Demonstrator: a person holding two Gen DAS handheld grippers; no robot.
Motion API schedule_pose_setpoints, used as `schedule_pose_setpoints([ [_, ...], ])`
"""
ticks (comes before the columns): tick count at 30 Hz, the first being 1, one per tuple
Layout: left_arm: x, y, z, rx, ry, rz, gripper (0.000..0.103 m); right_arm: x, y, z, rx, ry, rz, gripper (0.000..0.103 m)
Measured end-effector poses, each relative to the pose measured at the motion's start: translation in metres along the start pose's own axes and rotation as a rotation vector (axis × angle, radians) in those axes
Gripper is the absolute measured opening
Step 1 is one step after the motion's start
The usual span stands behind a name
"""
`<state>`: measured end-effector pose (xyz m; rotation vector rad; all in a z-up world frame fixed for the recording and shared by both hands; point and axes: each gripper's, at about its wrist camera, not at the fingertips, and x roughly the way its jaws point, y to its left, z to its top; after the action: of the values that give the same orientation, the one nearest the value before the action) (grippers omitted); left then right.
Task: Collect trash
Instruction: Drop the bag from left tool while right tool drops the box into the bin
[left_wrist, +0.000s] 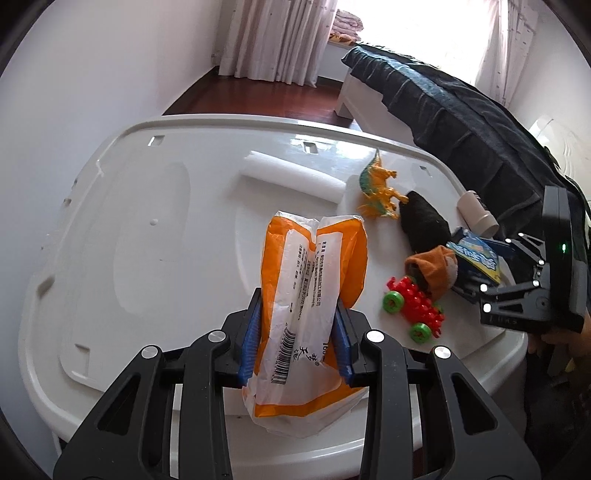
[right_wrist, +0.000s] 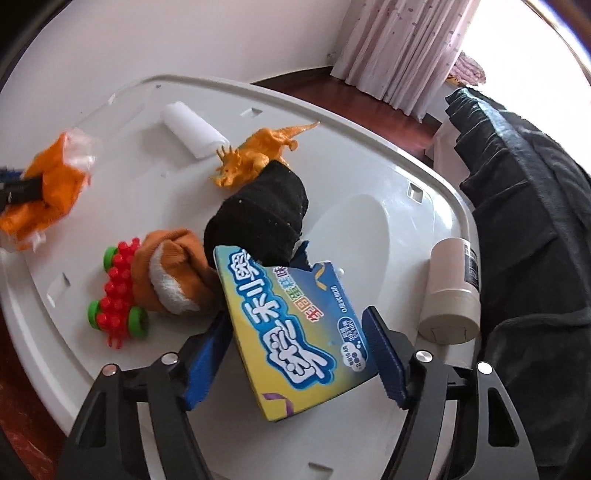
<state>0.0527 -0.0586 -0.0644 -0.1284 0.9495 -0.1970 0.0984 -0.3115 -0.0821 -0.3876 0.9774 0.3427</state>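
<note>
- An orange-and-white plastic wrapper (left_wrist: 310, 295) is pinched between the blue pads of the left hand-held gripper (left_wrist: 298, 334); a barcode, small Chinese print and the digits "160" can be made out on its white panel, but the rest is too small to be read.
- The wrapper is held above the white tabletop (left_wrist: 147, 229), its upper end reaching past the fingertips and its lower end hanging back between the arms of that gripper.
- A torn blue-and-yellow carton (right_wrist: 295, 328) is seen between the blue pads of the right hand-held gripper (right_wrist: 295, 345); the left pad appears pressed to it, whereas contact at the right pad cannot be told.
- Large white Chinese characters outlined in blue are printed across the carton, with smaller red and green characters beside them and a small panel where "0" can be read.
- Just beyond the carton a black sock (right_wrist: 258, 218) and an orange-and-white sock (right_wrist: 173, 273) are found, the latter touching a red studded toy car (right_wrist: 118, 291) with green wheels.
- Beyond the black sock an orange dinosaur (right_wrist: 255, 155) is standing, and farther from the carton a white foam roll (right_wrist: 194, 129) is lying.
- To the right of the carton a cream bottle (right_wrist: 452, 291) is lying on its side at the tabletop's edge, near dark bedding (right_wrist: 524, 206).
</note>
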Motion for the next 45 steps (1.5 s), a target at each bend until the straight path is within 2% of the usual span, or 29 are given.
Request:
schedule_pose_setpoints([
  [3,-0.001,-0.004,-0.004,0.004,0.0,-0.007,0.033,-0.007,0.002,-0.003,0.016,0.003,-0.024,0.058],
  [7,-0.007,-0.009,-0.008,0.008,-0.003,-0.017,0.033,-0.018,0.007,-0.01,0.04,0.01,-0.047,0.057],
  [14,-0.034,-0.015,-0.023,0.006,-0.021,-0.043,0.033,-0.062,0.01,-0.013,0.122,-0.044,-0.06,0.057],
  [17,-0.054,-0.016,-0.034,0.012,-0.032,-0.05,0.033,-0.096,0.026,-0.019,0.158,-0.092,-0.036,0.057],
  [22,-0.085,-0.012,-0.06,0.008,-0.028,-0.052,0.033,-0.143,0.076,-0.043,0.22,-0.143,0.037,0.058],
  [27,-0.116,-0.004,-0.093,-0.005,-0.01,-0.041,0.033,-0.16,0.13,-0.079,0.286,-0.085,0.129,0.058],
  [31,-0.13,0.003,-0.119,-0.004,0.015,-0.037,0.033,-0.162,0.167,-0.103,0.271,-0.036,0.177,0.058],
  [35,-0.13,0.009,-0.141,-0.014,0.073,-0.033,0.033,-0.156,0.19,-0.123,0.257,0.034,0.197,0.059],
  [37,-0.126,0.012,-0.148,-0.025,0.111,-0.027,0.037,-0.15,0.195,-0.131,0.256,0.088,0.202,0.061],
  [38,-0.125,0.013,-0.151,-0.032,0.124,-0.023,0.046,-0.145,0.196,-0.136,0.269,0.123,0.218,0.061],
  [40,-0.123,0.013,-0.155,-0.042,0.147,-0.006,0.061,-0.141,0.194,-0.143,0.305,0.15,0.228,0.073],
  [41,-0.124,0.014,-0.156,-0.044,0.148,0.007,0.07,-0.142,0.192,-0.143,0.316,0.148,0.224,0.074],
  [45,-0.131,0.011,-0.153,-0.026,0.118,0.037,0.078,-0.147,0.18,-0.144,0.355,0.117,0.198,0.076],
])
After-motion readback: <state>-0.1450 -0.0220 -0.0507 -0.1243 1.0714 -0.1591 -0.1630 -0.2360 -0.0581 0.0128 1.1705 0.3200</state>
